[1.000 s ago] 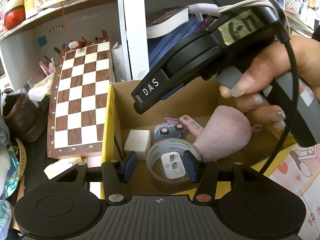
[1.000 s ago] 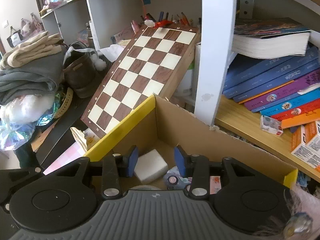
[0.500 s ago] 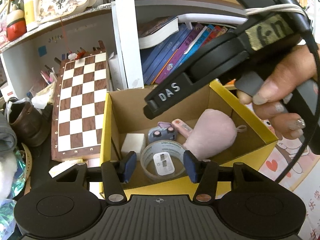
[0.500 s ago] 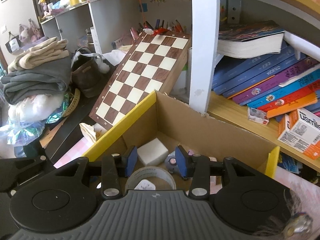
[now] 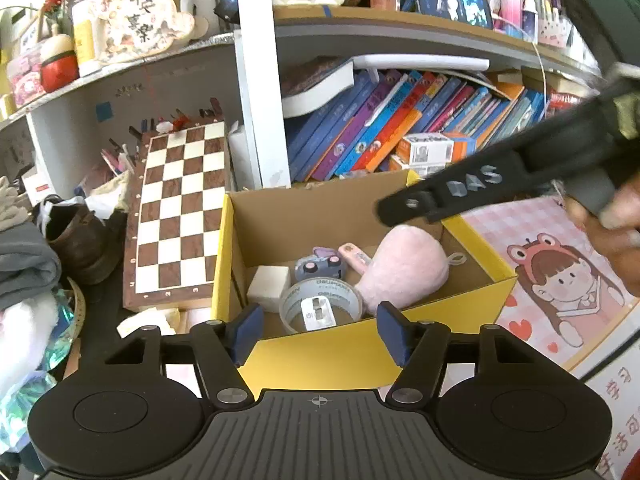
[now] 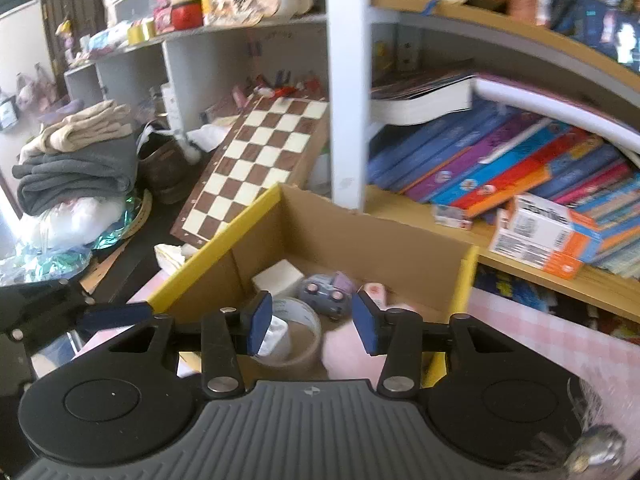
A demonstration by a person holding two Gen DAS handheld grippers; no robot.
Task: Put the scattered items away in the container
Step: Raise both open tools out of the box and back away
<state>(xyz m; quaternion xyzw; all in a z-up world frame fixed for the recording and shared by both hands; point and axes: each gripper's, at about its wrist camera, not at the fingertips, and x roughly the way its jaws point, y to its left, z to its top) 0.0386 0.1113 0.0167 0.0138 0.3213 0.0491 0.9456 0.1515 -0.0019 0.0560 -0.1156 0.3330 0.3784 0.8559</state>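
Beyond both sets of fingertips, inside the yellow-edged cardboard box [image 5: 304, 354]: tape roll [image 5: 320, 306], white foam block [image 5: 269, 288], toy car [image 5: 320, 266], pink plush [image 5: 402, 270]. Left gripper [image 5: 320, 330] released, jaws just widened, nothing between. Right gripper [image 6: 312, 322] likewise parted and empty, jaws just opened a little. Probably the drop-off step finishing; next, a withdrawal above the near rim toward any leftovers. Open room above; shelf post [image 5: 262, 112] and chessboard [image 5: 178, 216] close behind.

The box [image 5: 320, 354] is matt cardboard, yellow outside. Inside, a fuzzy pink plush [image 5: 404, 276] touches a glossy tape roll [image 5: 320, 300].
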